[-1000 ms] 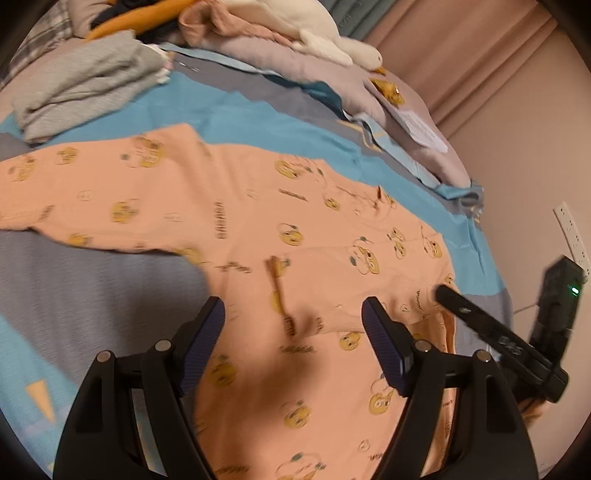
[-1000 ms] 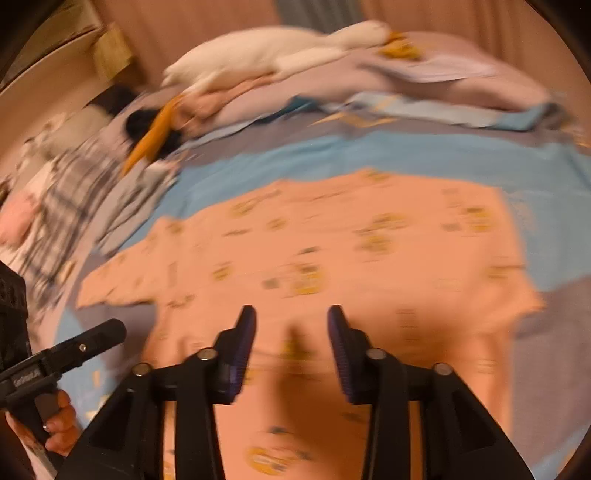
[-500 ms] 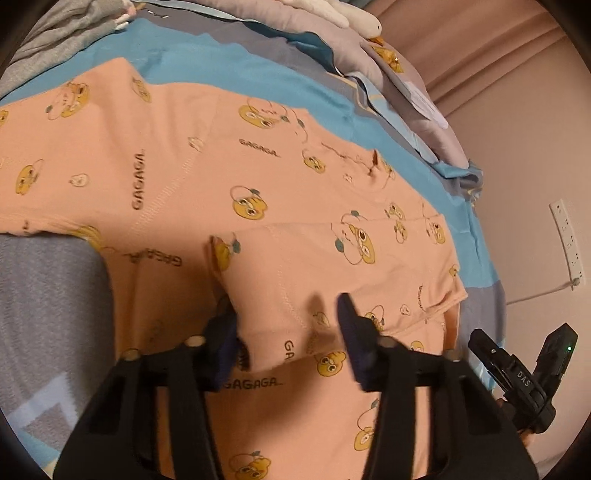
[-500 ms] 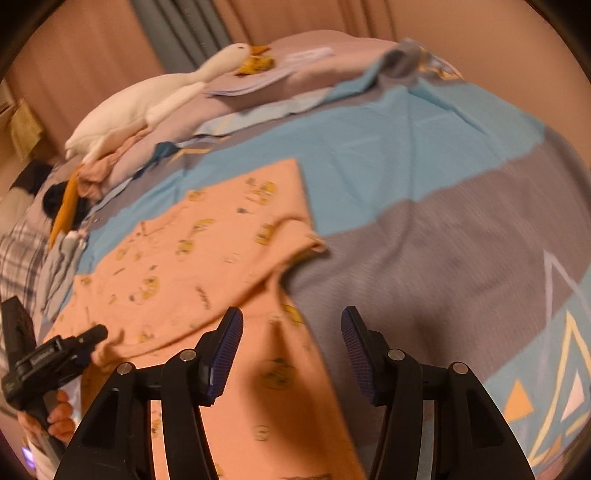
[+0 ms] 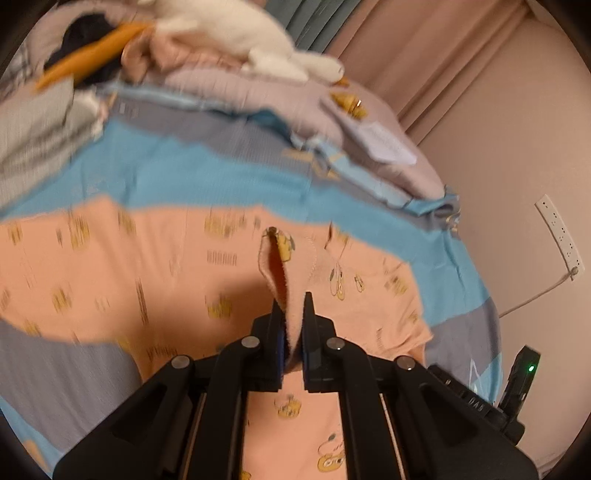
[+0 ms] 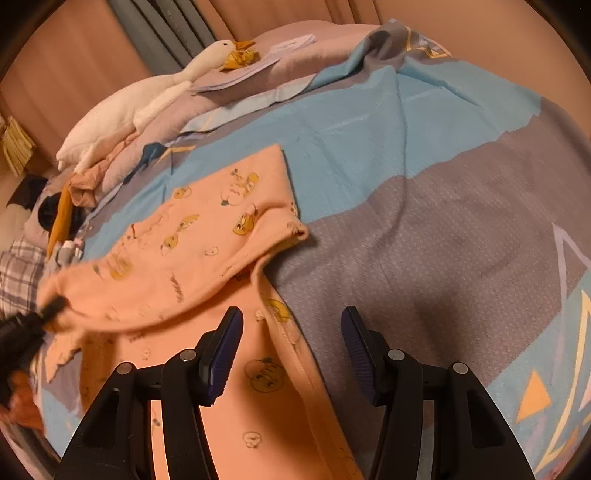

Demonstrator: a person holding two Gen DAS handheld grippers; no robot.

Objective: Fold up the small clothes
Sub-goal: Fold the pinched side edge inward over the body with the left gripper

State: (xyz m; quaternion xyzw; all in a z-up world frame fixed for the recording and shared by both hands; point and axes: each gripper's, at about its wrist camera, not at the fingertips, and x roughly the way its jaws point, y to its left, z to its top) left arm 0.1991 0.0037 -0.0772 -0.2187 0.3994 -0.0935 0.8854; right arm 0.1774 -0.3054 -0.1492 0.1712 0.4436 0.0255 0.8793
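Left gripper (image 5: 291,321): fingers clamped on a bunched fold of the peach cartoon-print top (image 5: 147,266), raising it off the bed (image 6: 424,229), probably to carry that part across the body. Right gripper (image 6: 291,347): fingers apart, empty, hovering over the top's side hem, likely to pin or grasp it.

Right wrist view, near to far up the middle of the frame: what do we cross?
Open right gripper → peach cartoon-print child's top → blue band of the bedspread → lilac-grey pillow → white plush goose → curtains.
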